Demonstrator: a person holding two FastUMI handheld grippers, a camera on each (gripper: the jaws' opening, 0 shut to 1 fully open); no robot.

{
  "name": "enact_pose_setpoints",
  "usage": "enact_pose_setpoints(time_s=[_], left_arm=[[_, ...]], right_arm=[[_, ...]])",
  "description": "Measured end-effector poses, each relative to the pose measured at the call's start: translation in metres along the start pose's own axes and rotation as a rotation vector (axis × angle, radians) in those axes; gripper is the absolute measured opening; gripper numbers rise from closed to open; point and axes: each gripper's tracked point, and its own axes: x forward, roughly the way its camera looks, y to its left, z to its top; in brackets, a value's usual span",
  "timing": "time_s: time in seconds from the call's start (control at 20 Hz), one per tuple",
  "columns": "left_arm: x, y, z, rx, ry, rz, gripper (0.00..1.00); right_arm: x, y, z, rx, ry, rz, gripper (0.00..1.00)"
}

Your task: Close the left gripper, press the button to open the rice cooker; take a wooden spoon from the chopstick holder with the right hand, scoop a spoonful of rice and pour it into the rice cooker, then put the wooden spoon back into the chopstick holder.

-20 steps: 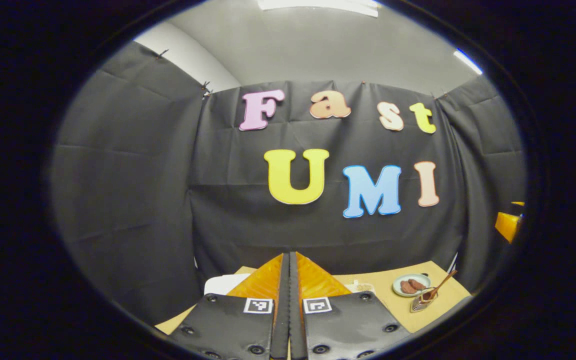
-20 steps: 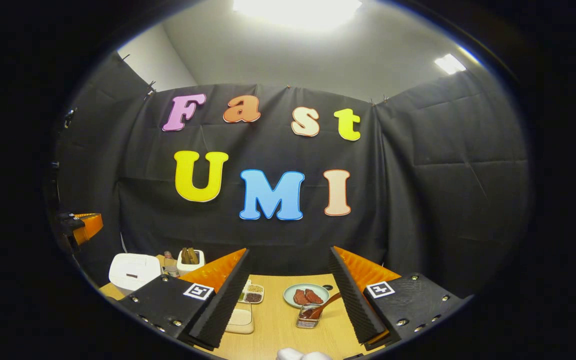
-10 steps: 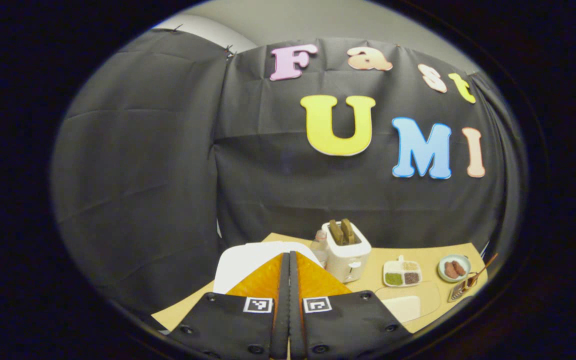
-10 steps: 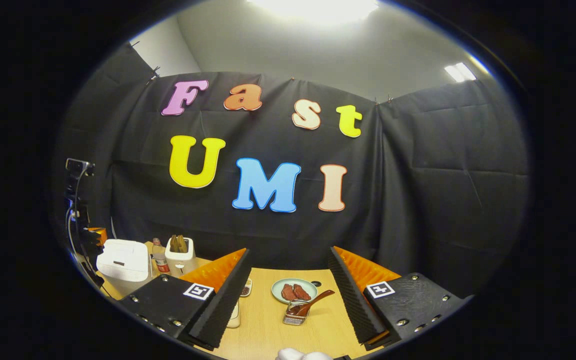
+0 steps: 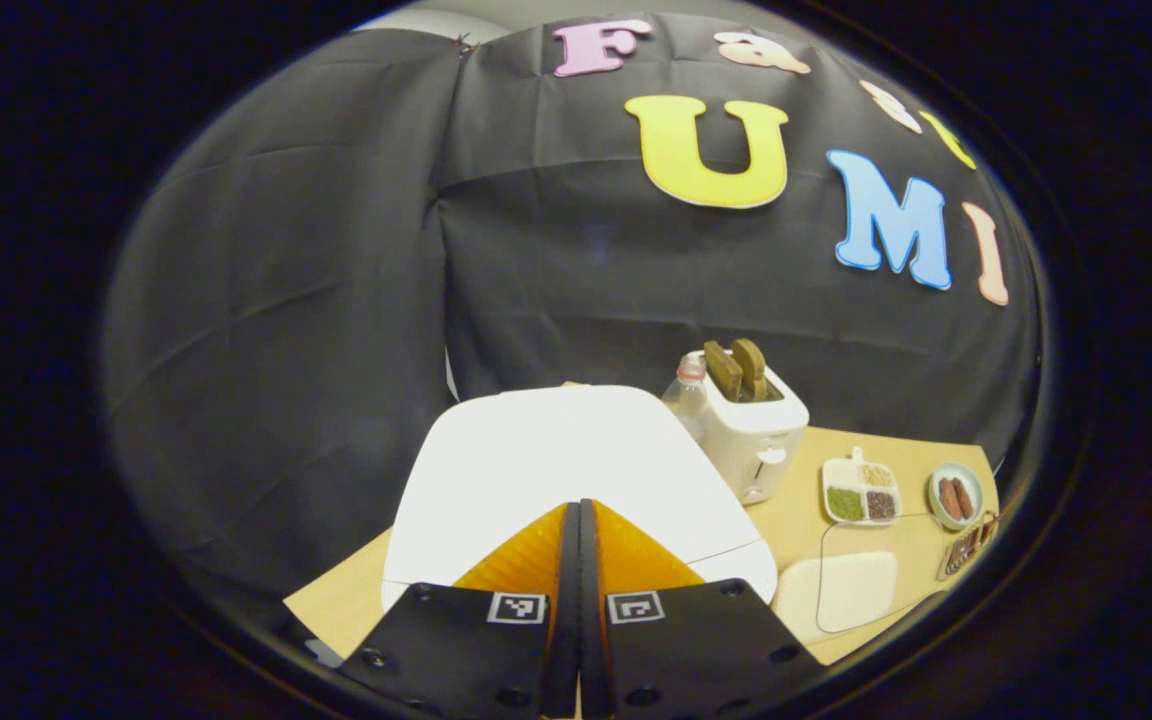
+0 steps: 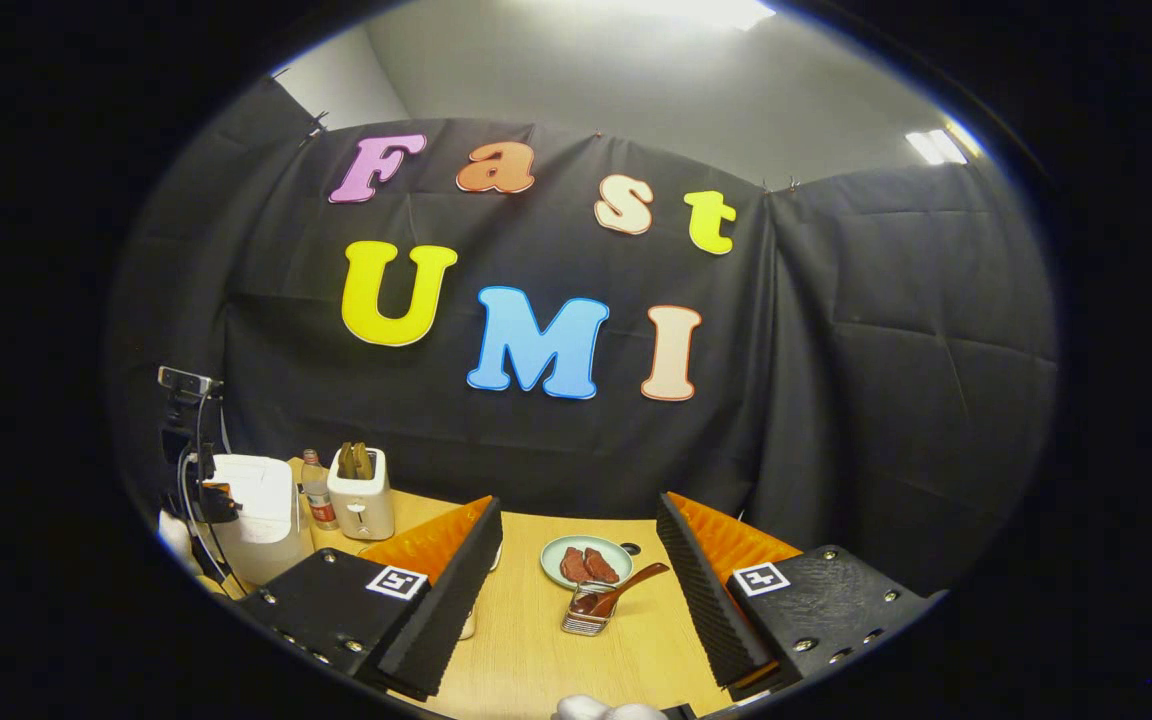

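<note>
Tabletop (image 6: 536, 640) | left tool (image 5: 579, 520) pressed together above rice cooker (image 5: 556, 460) | right tool (image 6: 576, 560) spread wide, empty, near wooden spoon (image 6: 626, 590)

Left gripper (image 5: 579, 520): fingers pressed flat together along their full length, nothing between them, pointing forward and downward. Right gripper (image 6: 576, 545): fingers spread wide apart, nothing held, raised and angled slightly downward.

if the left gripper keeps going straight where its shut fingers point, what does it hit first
Most likely the white rice cooker's closed lid: the left gripper, fingers pressed together, points right onto it. Depth is unclear, so I cannot tell whether it already touches.
</note>
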Motion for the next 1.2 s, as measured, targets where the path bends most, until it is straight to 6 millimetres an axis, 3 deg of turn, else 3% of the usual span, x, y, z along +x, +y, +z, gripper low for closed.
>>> enact_pose_setpoints(time_s=[0.15,0.75,0.85,0.95,1.05,1.2], left_arm=[[0.005,0.000,-0.017,-0.013,0.052,-0.005,0.09],[0.013,-0.002,-0.016,0.023,0.090,-0.013,0.09],[0.007,0.000,0.013,0.037,-0.027,-0.001,0.08],[-0.012,0.010,0.066,0.047,-0.246,0.033,0.09],[-0.050,0.006,0.123,0.052,-0.444,0.013,0.09],[-0.123,-0.001,0.160,0.056,-0.578,-0.030,0.09]], right_arm=[[0.001,0.005,0.001,-0.001,0.001,0.011,0.95],[-0.002,0.011,-0.010,0.024,0.018,0.030,0.95],[-0.004,0.011,-0.008,0.038,-0.002,0.032,0.95],[-0.005,0.012,-0.005,0.063,-0.039,0.038,0.95],[-0.007,0.010,-0.003,0.075,-0.069,0.032,0.95],[-0.005,0.003,0.004,0.098,-0.109,0.007,0.95]])
